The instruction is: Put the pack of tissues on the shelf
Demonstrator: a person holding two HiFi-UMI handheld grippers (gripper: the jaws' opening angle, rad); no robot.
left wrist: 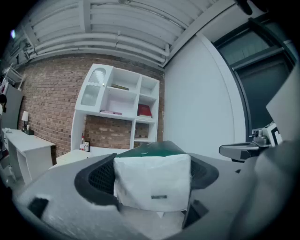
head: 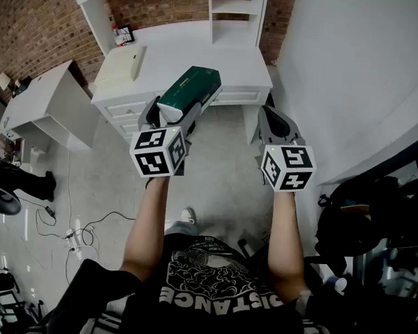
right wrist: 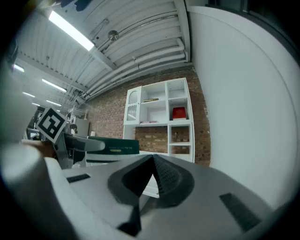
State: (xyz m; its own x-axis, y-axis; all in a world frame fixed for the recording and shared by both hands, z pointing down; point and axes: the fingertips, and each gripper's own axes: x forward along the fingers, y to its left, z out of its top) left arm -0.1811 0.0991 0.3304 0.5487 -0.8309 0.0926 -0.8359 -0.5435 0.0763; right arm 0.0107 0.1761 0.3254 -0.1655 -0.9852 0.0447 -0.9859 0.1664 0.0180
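Observation:
My left gripper (head: pixel 180 110) is shut on the pack of tissues (head: pixel 190 92), a green pack with white ends. In the left gripper view the pack's white end (left wrist: pixel 152 182) fills the space between the jaws. The pack (right wrist: pixel 112 146) also shows at the left of the right gripper view, sticking out of the left gripper. My right gripper (head: pixel 275 124) hangs beside it, jaws together with nothing in them (right wrist: pixel 153 174). The white shelf unit (left wrist: pixel 119 101) stands ahead against the brick wall, above a white desk (head: pixel 192 59).
A red item (right wrist: pixel 178 113) and a few books (left wrist: pixel 111 112) lie in the shelf compartments. A cream box (head: pixel 122 64) sits on the desk's left side. A second white desk (head: pixel 43 99) stands to the left. Cables (head: pixel 76 233) lie on the floor; a white wall (head: pixel 349 79) closes the right.

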